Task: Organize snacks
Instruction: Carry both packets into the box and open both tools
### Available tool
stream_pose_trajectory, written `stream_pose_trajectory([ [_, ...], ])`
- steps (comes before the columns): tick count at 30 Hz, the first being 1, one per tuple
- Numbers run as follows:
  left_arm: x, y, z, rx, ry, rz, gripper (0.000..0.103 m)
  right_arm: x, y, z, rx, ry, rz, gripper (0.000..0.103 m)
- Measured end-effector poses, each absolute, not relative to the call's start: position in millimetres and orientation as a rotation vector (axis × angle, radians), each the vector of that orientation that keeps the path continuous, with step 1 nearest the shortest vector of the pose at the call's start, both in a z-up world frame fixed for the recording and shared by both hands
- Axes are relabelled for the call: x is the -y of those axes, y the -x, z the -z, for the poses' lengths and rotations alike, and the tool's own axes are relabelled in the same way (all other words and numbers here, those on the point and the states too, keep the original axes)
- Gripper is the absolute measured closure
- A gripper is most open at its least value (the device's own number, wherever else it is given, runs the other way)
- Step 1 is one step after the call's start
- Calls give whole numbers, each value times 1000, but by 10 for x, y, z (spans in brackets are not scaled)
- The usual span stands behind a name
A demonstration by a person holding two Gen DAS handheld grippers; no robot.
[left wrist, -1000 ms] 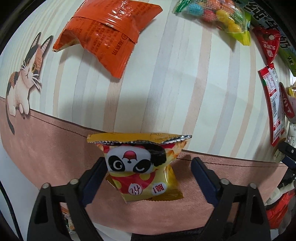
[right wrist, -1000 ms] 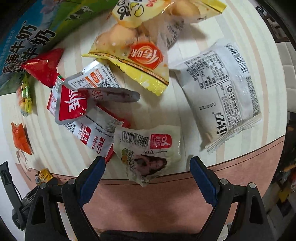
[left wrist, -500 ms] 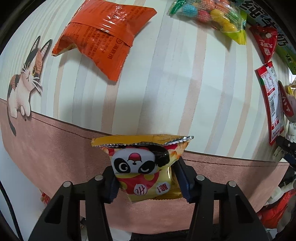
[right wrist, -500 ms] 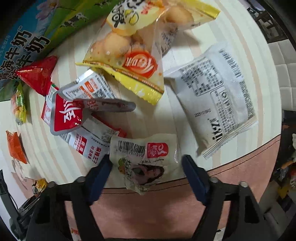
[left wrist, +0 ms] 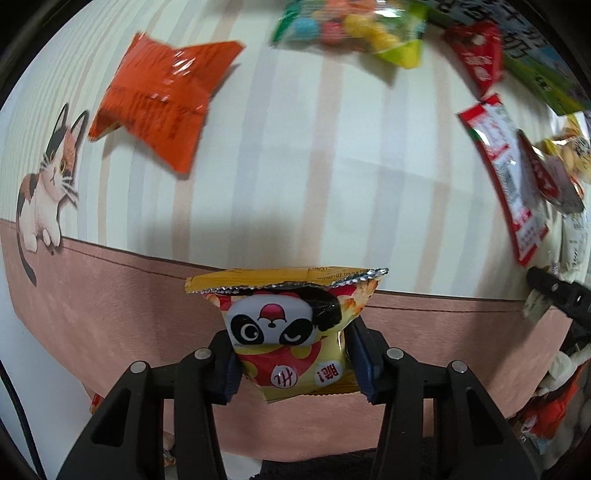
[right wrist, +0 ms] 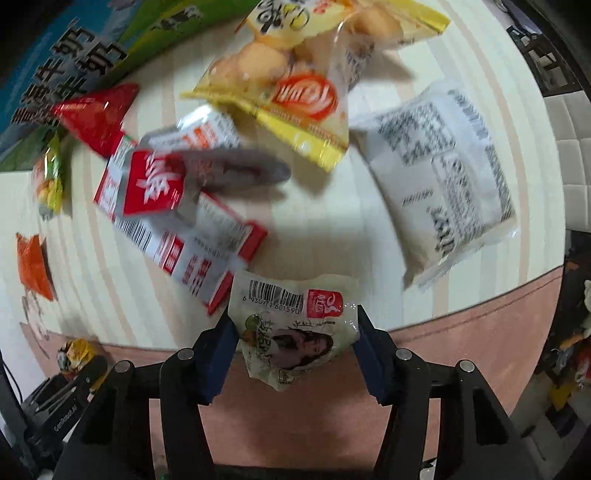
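The left gripper (left wrist: pixel 291 363) is clamped on the panda bag (left wrist: pixel 291 332), its blue pads pressing both sides low down so the crimped top stands free ahead of the jaws. The jaws have just been closing, with the bag between them. Gripping the puffy body rather than the thin seal probably gives a firmer hold for carrying.

The right gripper (right wrist: pixel 293 350) has also just been closing, around the pale packet (right wrist: pixel 295 332). Its pads meet the packet's two side edges and the film crumples between them, so it looks clamped too. The barcode end points ahead of the jaws, over the desk (right wrist: pixel 314 229) edge.

Each hand taking one snack suggests both are to be sorted at once.

The left view alone shows the orange bag (left wrist: pixel 162 107) ahead and to the left, the candy bag (left wrist: pixel 354 29) far ahead, and a cat print (left wrist: pixel 44 188) on the cloth.

Only the right view shows the white bag (right wrist: pixel 443 177) ahead and to the right, the yellow bag (right wrist: pixel 291 85) straight ahead, the red-and-white packets (right wrist: pixel 177 218) piled ahead and to the left, and the milk carton (right wrist: pixel 66 62) beyond them.
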State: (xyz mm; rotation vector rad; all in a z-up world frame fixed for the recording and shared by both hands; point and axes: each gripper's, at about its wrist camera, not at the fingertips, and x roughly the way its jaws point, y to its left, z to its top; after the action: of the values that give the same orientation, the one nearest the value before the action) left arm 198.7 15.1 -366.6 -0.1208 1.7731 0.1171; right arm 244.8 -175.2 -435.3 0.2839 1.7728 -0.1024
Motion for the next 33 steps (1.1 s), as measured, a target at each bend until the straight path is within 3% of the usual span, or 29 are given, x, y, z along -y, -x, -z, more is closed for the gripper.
stream_pose_trajectory([
  [10, 382, -2159, 3123, -1686, 109, -7, 59, 1614, -2282, 3864, -1715, -335, -37, 41],
  [21, 247, -2867, 1887, -1461, 147, 99, 59, 1622, -2960, 2658, -1485, -414, -176, 41],
  [27, -8, -3425, 1655, -1394, 117, 95, 59, 1486, -3520, 2315, -1400, -412, -211, 41],
  [33, -205, -3961, 1706, -1401, 105, 66, 59, 1302, -4013, 2342, -1367, -384, -216, 41],
])
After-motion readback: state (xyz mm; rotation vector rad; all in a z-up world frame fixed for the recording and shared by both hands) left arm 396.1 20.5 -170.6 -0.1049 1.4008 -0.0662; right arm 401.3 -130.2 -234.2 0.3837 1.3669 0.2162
